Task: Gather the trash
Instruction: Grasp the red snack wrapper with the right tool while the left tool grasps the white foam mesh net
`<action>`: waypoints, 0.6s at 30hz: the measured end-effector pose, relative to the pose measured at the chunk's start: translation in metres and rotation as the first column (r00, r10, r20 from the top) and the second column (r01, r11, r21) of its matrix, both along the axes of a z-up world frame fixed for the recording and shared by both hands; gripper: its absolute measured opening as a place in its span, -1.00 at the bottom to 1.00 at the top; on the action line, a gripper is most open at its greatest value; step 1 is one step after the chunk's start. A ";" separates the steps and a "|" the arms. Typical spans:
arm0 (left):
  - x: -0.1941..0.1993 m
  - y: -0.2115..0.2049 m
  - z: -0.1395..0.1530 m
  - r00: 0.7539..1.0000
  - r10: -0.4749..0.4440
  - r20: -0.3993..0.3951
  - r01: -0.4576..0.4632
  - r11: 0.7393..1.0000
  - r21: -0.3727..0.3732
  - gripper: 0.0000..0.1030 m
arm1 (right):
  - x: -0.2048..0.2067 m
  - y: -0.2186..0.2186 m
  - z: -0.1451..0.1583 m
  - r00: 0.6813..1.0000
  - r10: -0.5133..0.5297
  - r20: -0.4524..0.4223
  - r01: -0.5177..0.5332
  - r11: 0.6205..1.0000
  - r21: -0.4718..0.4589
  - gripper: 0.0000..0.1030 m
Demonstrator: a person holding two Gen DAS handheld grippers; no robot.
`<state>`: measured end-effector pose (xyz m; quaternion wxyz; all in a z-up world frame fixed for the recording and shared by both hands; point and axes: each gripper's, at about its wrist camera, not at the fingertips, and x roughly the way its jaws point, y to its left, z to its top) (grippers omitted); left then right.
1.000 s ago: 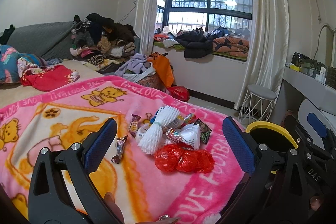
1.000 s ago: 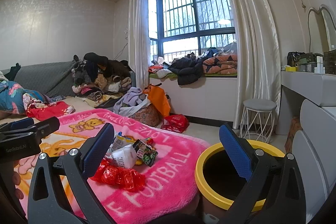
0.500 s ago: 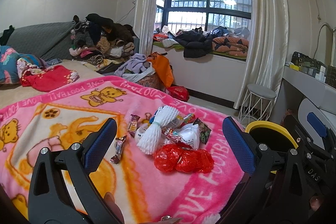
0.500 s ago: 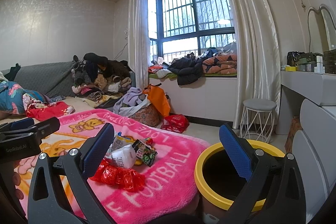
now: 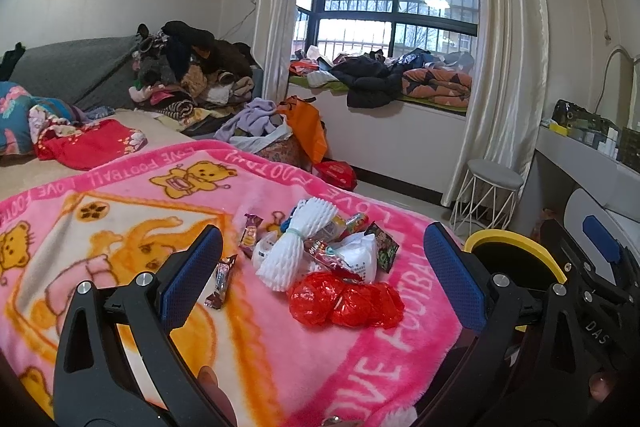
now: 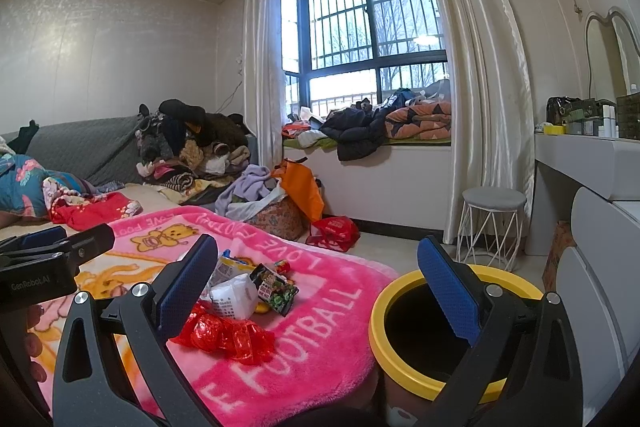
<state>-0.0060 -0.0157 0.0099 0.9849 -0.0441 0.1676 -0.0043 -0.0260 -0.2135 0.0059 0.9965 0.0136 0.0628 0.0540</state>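
A heap of trash lies on the pink blanket (image 5: 120, 247): a crumpled red plastic bag (image 5: 346, 301), a white foam net (image 5: 298, 243), a white packet (image 5: 358, 255), a dark green wrapper (image 5: 384, 247) and small candy wrappers (image 5: 222, 281). My left gripper (image 5: 324, 279) hovers open just short of the heap, nothing between its fingers. A bin with a yellow rim (image 6: 404, 291) stands beside the bed at the right. My right gripper (image 6: 316, 291) is open and empty, held between the red bag (image 6: 226, 335) and the bin.
Piled clothes (image 5: 192, 75) cover the far end of the bed. Bags and a laundry heap (image 5: 280, 135) sit on the floor by the window bench. A white wire stool (image 5: 488, 195) and a vanity counter (image 6: 580, 155) stand at the right.
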 end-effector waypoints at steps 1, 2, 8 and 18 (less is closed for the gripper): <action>0.000 0.000 0.000 1.000 -0.002 0.000 0.002 1.000 0.000 0.80 | 0.000 0.000 0.000 1.000 0.001 -0.002 -0.001 1.000 -0.001 0.88; 0.000 -0.001 0.000 1.000 -0.003 -0.003 0.003 1.000 -0.001 0.80 | 0.000 0.000 -0.001 1.000 0.001 -0.001 -0.001 1.000 -0.001 0.88; 0.004 -0.003 -0.005 0.999 -0.009 -0.035 0.009 1.000 -0.015 0.80 | 0.003 -0.001 -0.003 0.999 0.035 -0.029 -0.036 0.999 -0.012 0.88; 0.024 0.037 -0.012 0.995 0.086 -0.060 -0.088 0.995 -0.043 0.80 | 0.011 0.039 -0.011 0.979 0.185 -0.086 -0.195 0.974 -0.118 0.88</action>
